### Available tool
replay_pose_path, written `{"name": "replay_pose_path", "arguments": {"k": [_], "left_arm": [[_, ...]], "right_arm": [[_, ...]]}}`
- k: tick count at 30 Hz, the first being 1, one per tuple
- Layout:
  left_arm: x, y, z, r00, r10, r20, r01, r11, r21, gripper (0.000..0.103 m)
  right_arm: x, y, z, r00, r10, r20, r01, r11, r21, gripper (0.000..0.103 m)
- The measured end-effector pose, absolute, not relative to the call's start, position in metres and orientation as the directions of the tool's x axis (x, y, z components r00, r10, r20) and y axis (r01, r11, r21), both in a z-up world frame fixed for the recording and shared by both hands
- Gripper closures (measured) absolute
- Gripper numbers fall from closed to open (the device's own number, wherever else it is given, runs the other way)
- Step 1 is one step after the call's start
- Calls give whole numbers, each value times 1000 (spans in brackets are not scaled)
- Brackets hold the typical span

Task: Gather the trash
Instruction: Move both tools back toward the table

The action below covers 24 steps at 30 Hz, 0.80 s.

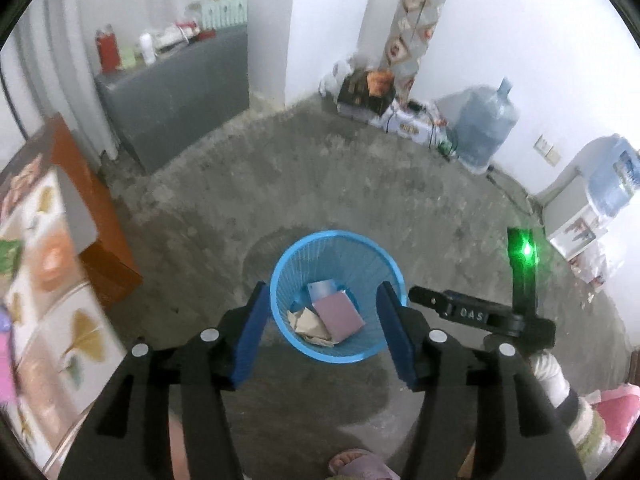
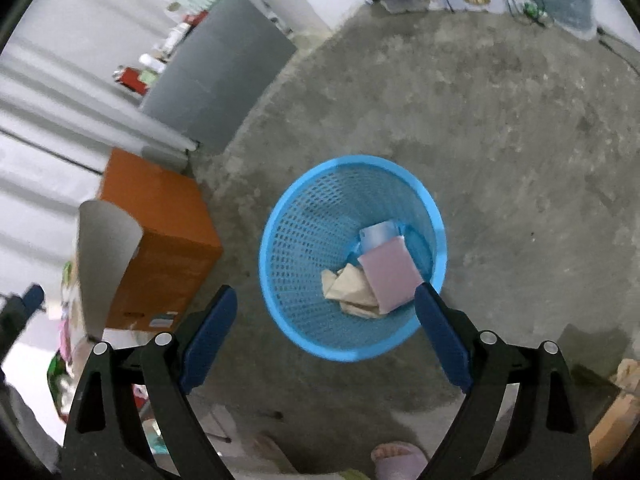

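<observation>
R gripper [image 2: 324,316] wide, empty | blue basket [image 2: 280,280] w/ pink card [image 2: 390,276] (crumpled paper [image 2: 352,290] beside)

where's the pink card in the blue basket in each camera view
Left wrist view: the pink card lies inside the blue basket, low centre, between the open fingers.
Right wrist view: the pink card is right of centre, in the basket's right half.
Shared landmark: the orange box, left of the basket.
</observation>
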State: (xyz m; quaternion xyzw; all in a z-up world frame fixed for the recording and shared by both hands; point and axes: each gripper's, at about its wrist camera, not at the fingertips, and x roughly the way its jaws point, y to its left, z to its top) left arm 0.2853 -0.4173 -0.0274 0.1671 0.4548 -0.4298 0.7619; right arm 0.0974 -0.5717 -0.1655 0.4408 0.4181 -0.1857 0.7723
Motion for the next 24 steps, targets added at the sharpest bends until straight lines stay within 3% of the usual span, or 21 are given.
{"name": "replay_pose_path", "arguments": {"k": [12,24], "left_arm": [[233,-245,63,444,-582,-681,699,701,-143,37],[214,-35,56,704,-362,-611,388,916,-96,37]], "right_arm": [[91,-513,-68,665,127,-736,434,736,519,17],[159,-367,36,724,305,-618,0,897,442,17]]}}
